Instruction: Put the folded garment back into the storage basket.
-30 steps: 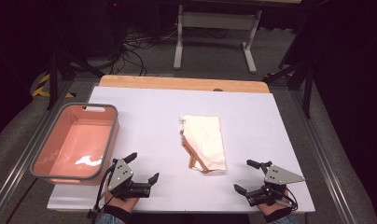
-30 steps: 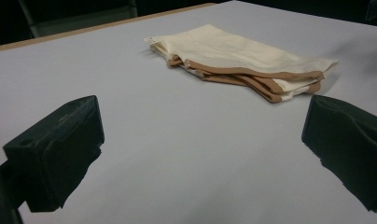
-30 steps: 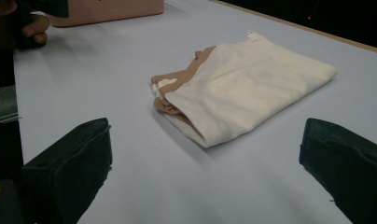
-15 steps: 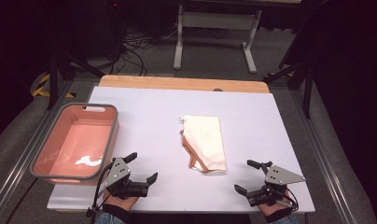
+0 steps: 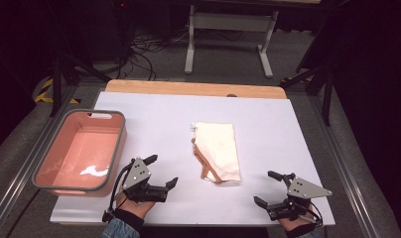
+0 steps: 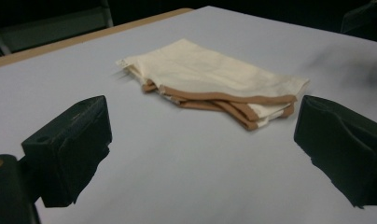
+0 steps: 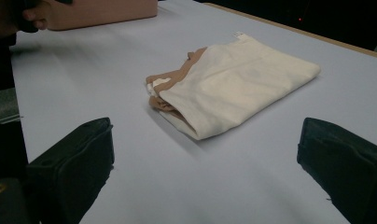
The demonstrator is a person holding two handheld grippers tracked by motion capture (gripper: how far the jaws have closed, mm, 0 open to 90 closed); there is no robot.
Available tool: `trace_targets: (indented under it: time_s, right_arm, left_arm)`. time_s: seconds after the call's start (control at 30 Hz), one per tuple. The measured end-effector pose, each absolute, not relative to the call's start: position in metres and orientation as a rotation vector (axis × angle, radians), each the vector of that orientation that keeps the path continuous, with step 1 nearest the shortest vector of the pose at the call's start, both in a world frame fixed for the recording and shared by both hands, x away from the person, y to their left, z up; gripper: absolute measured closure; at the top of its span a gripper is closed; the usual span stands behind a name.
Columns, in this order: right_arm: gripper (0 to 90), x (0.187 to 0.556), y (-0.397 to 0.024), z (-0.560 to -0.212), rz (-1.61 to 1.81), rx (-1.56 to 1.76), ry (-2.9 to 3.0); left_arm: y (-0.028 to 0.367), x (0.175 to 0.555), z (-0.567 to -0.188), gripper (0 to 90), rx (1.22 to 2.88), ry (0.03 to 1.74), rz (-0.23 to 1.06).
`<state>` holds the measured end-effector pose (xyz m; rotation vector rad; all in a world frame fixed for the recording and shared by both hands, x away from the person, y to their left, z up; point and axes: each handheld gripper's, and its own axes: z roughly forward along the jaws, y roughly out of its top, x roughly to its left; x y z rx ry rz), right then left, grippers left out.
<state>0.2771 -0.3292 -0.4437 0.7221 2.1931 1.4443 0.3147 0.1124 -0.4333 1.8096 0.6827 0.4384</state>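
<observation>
Centrally on the white table (image 5: 154,119) lies a folded cream cloth (image 5: 217,151) with tan-brown trim, flat on the surface, its long side running away from the person. The trim shows along its left edge and near corner, where the layers stack up and peek out from under the top fold. Seen from the left gripper view, the cloth (image 6: 210,81) sits ahead and between the two black jaws, well apart from them, with the brown-edged layers facing the camera. Seen from the right gripper view, the same cloth (image 7: 233,81) lies ahead with its cream top face up and the tan layers showing at its left end.

Near the front edge of the table, the left gripper (image 5: 160,171) is held in a hand to the left of the cloth, not touching it. Its jaws are spread wide with nothing between them; they have just been closing slightly, yet a broad gap remains. The right gripper (image 5: 268,187) sits near the front right corner of the table, to the right of the cloth's near end and apart from it. Its jaws are also spread wide, with bare table between them.

At the table's left side stands a pink plastic bin (image 5: 118,148) with a grey rim, just beside the left gripper. Its interior shows only a bright glare spot. A strip of bare wood (image 5: 188,88) runs along the table's far edge, and beyond it stands a grey metal stand (image 5: 228,22) on the floor among cables.
</observation>
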Motion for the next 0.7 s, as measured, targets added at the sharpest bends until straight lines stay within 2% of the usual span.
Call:
trace_targets:
  time_s: [0.4, 0.7]
  right_arm:
    - [4.7, 0.278, -0.331, -0.443, 1.480, 0.714, 2.199]
    - [5.2, 0.278, -0.328, -0.443, 1.481, 0.705, 2.221]
  left_arm:
    - [0.092, 0.342, -0.413, 1.6, 1.843, 0.664, 0.349]
    - [0.085, 0.363, -0.402, 2.5, 1.886, 0.662, 0.357]
